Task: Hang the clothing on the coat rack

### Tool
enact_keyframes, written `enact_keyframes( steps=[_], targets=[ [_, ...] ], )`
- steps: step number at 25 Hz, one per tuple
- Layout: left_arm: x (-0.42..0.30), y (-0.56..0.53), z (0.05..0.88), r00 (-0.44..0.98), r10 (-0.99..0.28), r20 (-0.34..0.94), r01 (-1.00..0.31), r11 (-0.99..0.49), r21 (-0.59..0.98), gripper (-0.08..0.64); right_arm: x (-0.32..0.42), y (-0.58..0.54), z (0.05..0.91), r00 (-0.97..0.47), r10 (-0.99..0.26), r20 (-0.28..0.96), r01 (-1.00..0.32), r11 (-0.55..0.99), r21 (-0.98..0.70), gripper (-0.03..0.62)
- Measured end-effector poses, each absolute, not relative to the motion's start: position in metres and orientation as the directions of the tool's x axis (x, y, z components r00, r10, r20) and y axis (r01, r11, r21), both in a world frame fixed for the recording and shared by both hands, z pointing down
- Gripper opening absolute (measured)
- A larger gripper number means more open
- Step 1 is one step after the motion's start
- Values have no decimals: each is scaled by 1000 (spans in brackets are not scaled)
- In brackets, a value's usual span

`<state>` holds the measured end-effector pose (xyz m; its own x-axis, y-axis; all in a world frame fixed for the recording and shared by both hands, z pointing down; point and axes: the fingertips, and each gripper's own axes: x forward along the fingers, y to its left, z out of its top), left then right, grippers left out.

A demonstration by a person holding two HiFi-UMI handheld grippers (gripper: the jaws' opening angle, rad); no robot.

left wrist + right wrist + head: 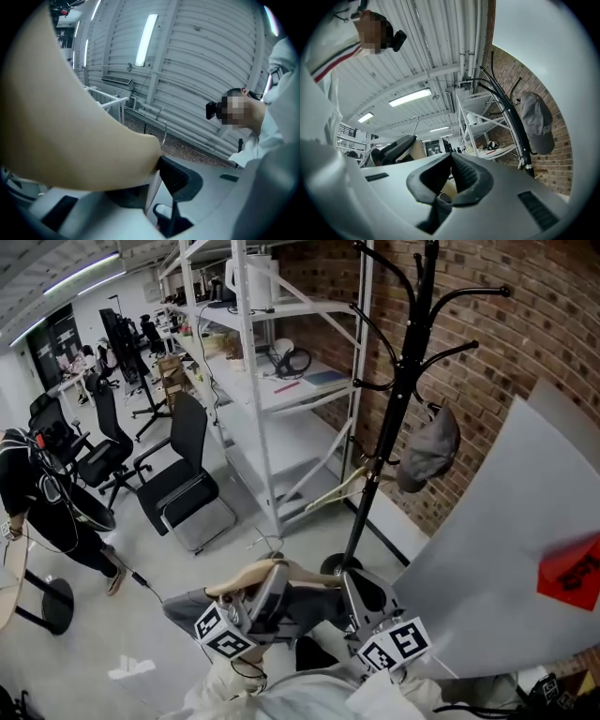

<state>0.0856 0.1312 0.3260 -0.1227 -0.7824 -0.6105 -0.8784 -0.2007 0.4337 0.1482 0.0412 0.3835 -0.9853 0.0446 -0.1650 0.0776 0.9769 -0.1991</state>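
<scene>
The black coat rack (403, 381) stands against the brick wall, and a grey cap (429, 448) hangs on one of its lower hooks. Low in the head view I hold a pale wooden hanger (246, 583) with a grey garment (192, 606) draped on it. My left gripper (258, 601) is shut on the hanger, whose beige arm (79, 122) fills the left gripper view; a black pad (180, 178) presses against it. My right gripper (354, 601) is just to the right, pads (461, 171) meeting at the tips. The right gripper view shows the rack (511, 117) and cap (536, 124).
White metal shelving (272, 381) stands left of the rack, with another hanger (342, 488) leaning at its foot. Black office chairs (183, 488) and a person (37, 502) are at the left. A large white panel (506, 549) fills the right side.
</scene>
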Motion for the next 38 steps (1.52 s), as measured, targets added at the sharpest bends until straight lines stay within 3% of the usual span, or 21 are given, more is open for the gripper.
enact_keyframes(
  steps=[21, 38],
  targets=[
    [-80, -21, 330, 10, -810, -586, -811, -349, 469, 104, -33, -102, 368, -981, -78, -177, -51, 987, -153, 25],
    [-159, -102, 337, 179, -783, -595, -696, -529, 486, 104, -97, -176, 378, -949, -288, -132, -270, 953, -139, 24]
  ],
)
